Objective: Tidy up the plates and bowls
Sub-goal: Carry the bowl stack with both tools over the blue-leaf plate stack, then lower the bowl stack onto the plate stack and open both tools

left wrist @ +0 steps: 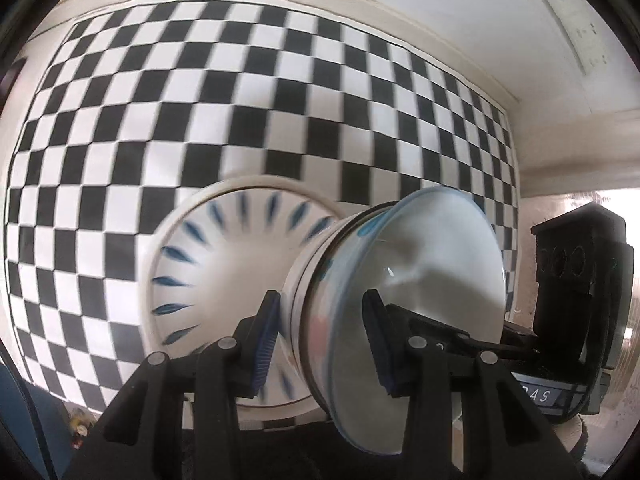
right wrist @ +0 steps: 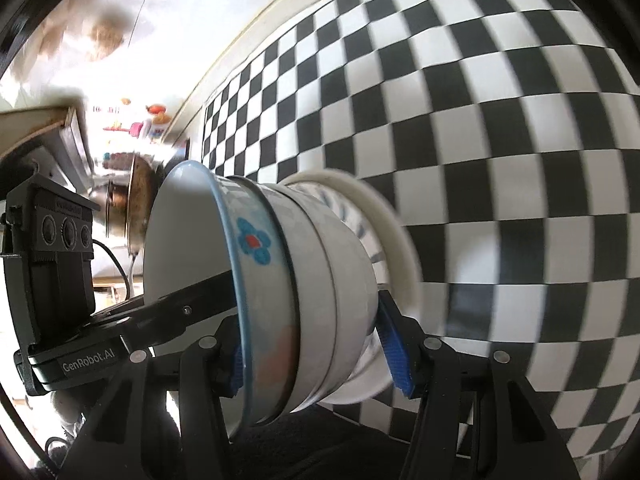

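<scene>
A stack of bowls sits on a white plate (left wrist: 224, 280) with blue dashes on the checkered cloth (left wrist: 240, 112). The top bowl (left wrist: 432, 280) has a blue rim and a blue flower; white bowls (left wrist: 308, 288) lie under it. My left gripper (left wrist: 320, 340) is shut across the stack's wall, one finger inside the top bowl. In the right wrist view my right gripper (right wrist: 316, 352) is shut across the same stack (right wrist: 320, 280), above the plate (right wrist: 396, 240). The left gripper's finger (right wrist: 192, 300) reaches into the top bowl (right wrist: 184, 240).
The black and white checkered cloth (right wrist: 480, 120) covers the table. A white wall with a socket strip (left wrist: 572, 32) stands behind. A brown metal pot (right wrist: 128, 200) and colourful clutter (right wrist: 144, 124) lie past the table's far edge. The other gripper's body (left wrist: 580, 280) is close at right.
</scene>
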`<state>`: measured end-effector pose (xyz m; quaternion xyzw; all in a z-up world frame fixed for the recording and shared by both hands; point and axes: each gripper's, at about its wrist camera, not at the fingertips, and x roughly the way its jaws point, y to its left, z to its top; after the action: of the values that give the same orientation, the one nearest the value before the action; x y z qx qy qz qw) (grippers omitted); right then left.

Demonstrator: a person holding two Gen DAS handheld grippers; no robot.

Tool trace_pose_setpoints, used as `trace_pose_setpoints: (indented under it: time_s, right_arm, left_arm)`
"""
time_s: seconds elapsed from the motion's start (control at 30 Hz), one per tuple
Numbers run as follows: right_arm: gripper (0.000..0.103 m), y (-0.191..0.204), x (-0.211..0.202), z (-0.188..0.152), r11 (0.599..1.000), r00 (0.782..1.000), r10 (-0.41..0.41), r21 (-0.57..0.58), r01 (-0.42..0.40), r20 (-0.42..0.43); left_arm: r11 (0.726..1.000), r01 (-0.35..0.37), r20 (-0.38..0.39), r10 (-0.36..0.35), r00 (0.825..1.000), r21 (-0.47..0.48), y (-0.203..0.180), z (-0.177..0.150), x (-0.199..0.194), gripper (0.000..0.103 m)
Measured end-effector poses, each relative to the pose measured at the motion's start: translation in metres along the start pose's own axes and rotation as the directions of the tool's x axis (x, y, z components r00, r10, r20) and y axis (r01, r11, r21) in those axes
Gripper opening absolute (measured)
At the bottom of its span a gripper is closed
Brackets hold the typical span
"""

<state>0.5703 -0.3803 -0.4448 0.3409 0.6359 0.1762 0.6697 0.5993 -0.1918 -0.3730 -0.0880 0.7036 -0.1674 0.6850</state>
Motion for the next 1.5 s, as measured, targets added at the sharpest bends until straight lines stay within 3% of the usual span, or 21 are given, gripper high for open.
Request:
trace_pose_setpoints:
  time_s: [0.27, 0.53, 1.5]
  right_arm:
    - [0.058, 0.022, 0.048, -0.001, 0.999, 0.997, -0.014, -0.038, 0.011, -0.080]
    - [0.058, 0.030, 0.069, 0.000, 0.998, 0.994, -0.040, -0.053, 0.035, -0.099]
    - [0.055, 0.025, 0.064, -0.001, 0.994, 0.993, -0.103, -0.041, 0.101, -0.060]
  left_arm:
    - [0.998, -0.020, 0.008, 0.020, 1.000, -0.066, 0.038, -0.006, -0.001, 0.038]
    - [0.994, -0.008, 0.007, 0.009, 1.000, -0.108, 0.059, -0.009, 0.004, 0.038]
    - [0.996, -0.023, 0.002, 0.023, 1.000, -0.081, 0.056, -0.015, 0.016, 0.038]
